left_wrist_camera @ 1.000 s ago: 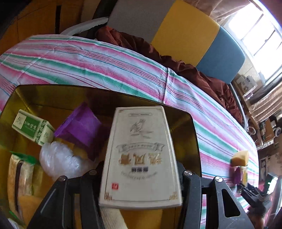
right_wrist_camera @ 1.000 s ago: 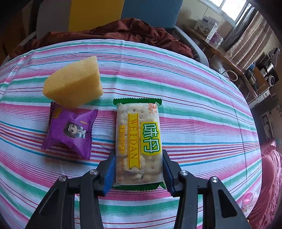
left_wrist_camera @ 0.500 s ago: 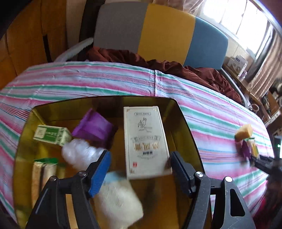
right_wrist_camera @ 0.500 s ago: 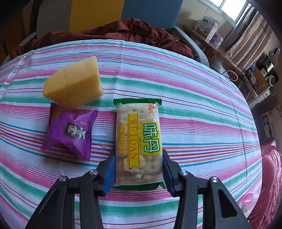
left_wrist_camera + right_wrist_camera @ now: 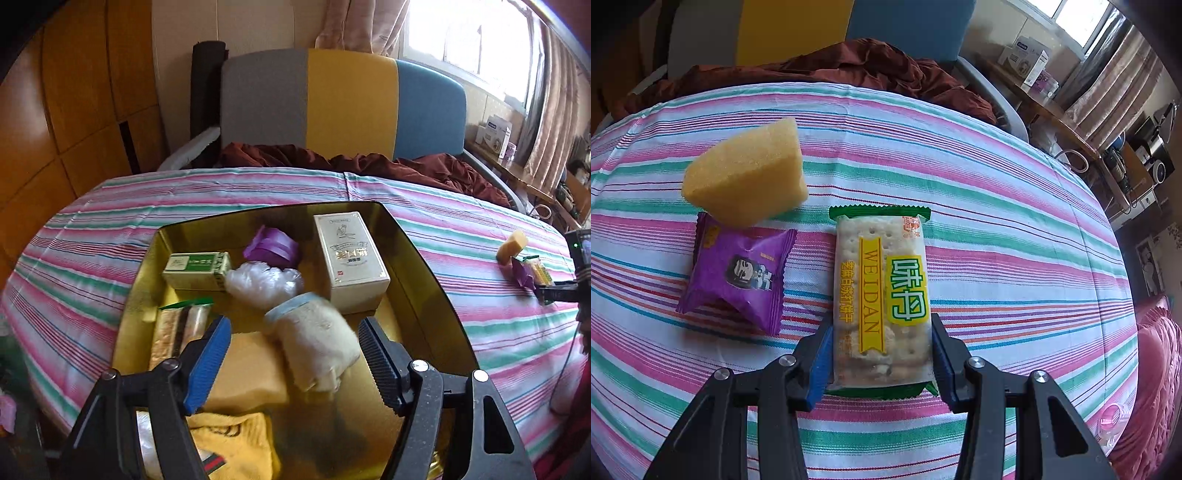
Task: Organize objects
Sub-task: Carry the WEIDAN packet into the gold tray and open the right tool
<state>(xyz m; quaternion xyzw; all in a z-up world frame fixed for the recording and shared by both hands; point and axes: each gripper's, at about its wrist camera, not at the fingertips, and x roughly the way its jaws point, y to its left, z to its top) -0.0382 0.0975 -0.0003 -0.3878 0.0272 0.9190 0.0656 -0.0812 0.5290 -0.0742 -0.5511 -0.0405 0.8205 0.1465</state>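
My left gripper [image 5: 293, 328] hangs open above a gold tray [image 5: 424, 266], with nothing gripped between its fingers. In the tray lie a cream box [image 5: 349, 254], a green box [image 5: 195, 269], a purple wrapper [image 5: 273, 247], a clear plastic bag [image 5: 262, 284], a rolled cream towel [image 5: 317, 343] and a yellow cloth [image 5: 229, 443]. My right gripper [image 5: 882, 350] is shut on the near end of a cracker packet [image 5: 882, 295] that lies flat on the striped tablecloth. A yellow sponge wedge [image 5: 748, 173] and a purple snack packet [image 5: 738, 273] lie just left of it.
A striped cloth [image 5: 92, 258] covers the round table. Behind it stands a chair [image 5: 332, 99] with a grey, yellow and blue back and a maroon cloth [image 5: 369, 166] on its seat. A side table with boxes [image 5: 1027, 59] stands at the far right.
The left gripper has opened, let go of the cream box into the tray, and drawn back and up. The right gripper and the cracker packet have not moved.
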